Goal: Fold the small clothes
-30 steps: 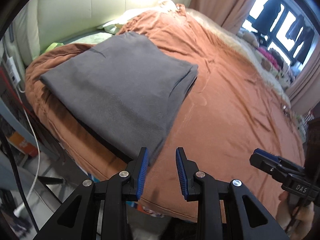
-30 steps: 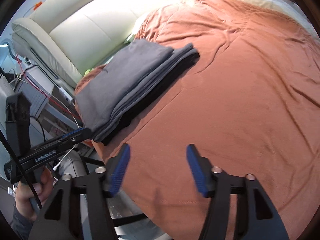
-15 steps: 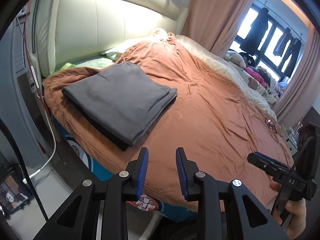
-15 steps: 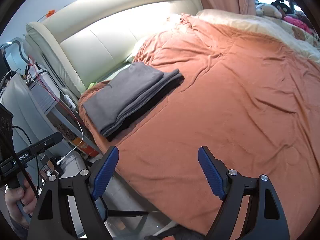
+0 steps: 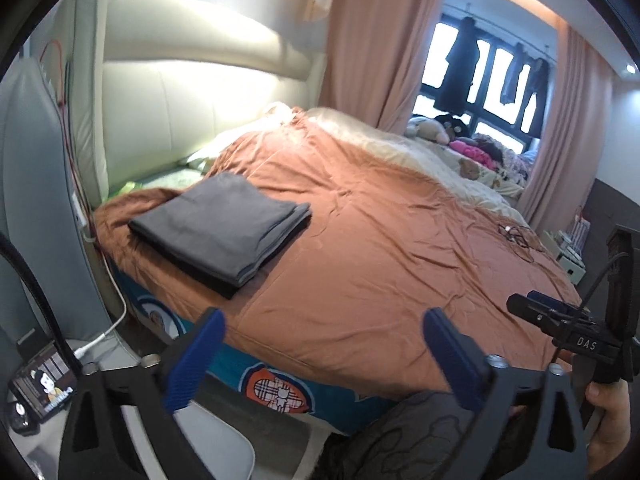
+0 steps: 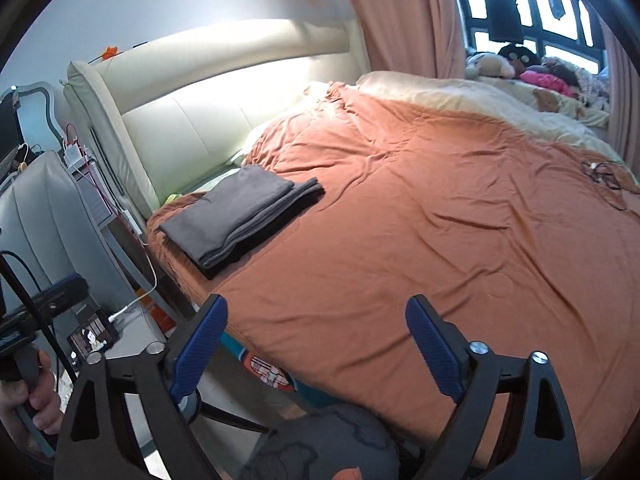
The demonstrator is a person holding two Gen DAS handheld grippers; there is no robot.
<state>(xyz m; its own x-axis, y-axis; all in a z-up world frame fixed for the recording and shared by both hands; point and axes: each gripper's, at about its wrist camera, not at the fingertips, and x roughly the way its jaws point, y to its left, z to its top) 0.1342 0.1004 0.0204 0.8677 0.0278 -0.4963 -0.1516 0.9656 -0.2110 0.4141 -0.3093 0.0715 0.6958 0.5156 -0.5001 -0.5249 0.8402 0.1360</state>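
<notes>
A folded stack of grey clothes (image 5: pixel 224 232) (image 6: pixel 244 212) lies flat on the orange duvet (image 5: pixel 380 264) (image 6: pixel 440 240), at the bed's near-left corner by the headboard. My left gripper (image 5: pixel 324 344) hangs off the bed's near edge, well short of the stack. Its jaws are opening and nothing is between them. My right gripper (image 6: pixel 316 340) is also held back from the bed, its jaws opening and empty. Each gripper shows at the edge of the other's view, held in a hand: the right one (image 5: pixel 560 328) and the left one (image 6: pixel 40 312).
A cream padded headboard (image 5: pixel 192 112) stands behind the stack. A phone (image 5: pixel 40 388) and a white cable (image 5: pixel 116 320) sit on the bedside unit at left. A dark cable (image 6: pixel 604 176) lies on the duvet's far right. Plush toys (image 6: pixel 504 60) and curtains are by the window. A patterned knee (image 6: pixel 328 444) is below.
Both grippers have drawn back and up from the bed, so the grey stack looks smaller and farther. Both pairs of jaws have spread much wider. The stack has not moved.
</notes>
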